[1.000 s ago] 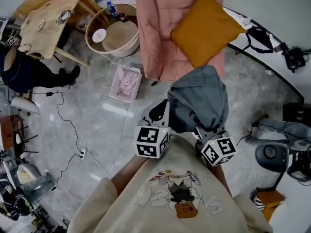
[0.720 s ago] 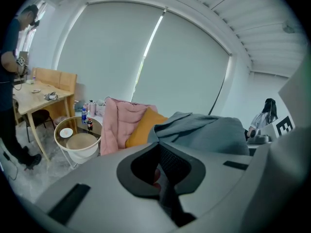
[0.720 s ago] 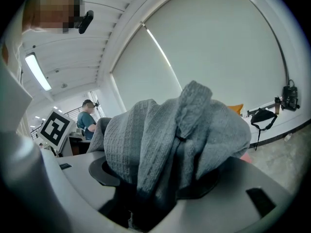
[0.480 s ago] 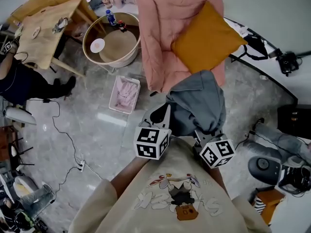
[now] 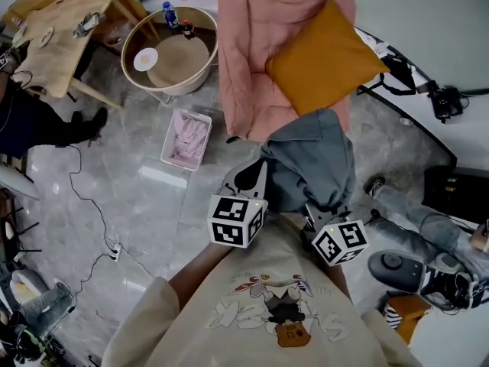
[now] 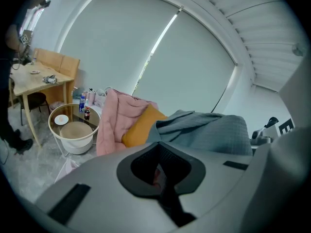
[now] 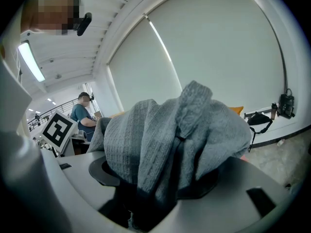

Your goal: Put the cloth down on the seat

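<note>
Gripping the bunched grey cloth (image 5: 313, 155) in my right tongs (image 5: 317, 209), holding my left tongs (image 5: 248, 178) clenched just beside its edge, pink seat (image 5: 252, 52) standing ahead of both, orange cushion (image 5: 325, 52) lying on it.

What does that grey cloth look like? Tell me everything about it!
The grey cloth looks like a soft, ribbed knit, a bit like towel or sweater fabric. It is bunched into a crumpled heap with deep folds. It is held up, not yet laid on the pink-covered seat ahead. The right gripper pinches a fold between its jaws, and the rest bulges up over that gripper. The cloth sits nearer the person than the orange cushion.
</note>
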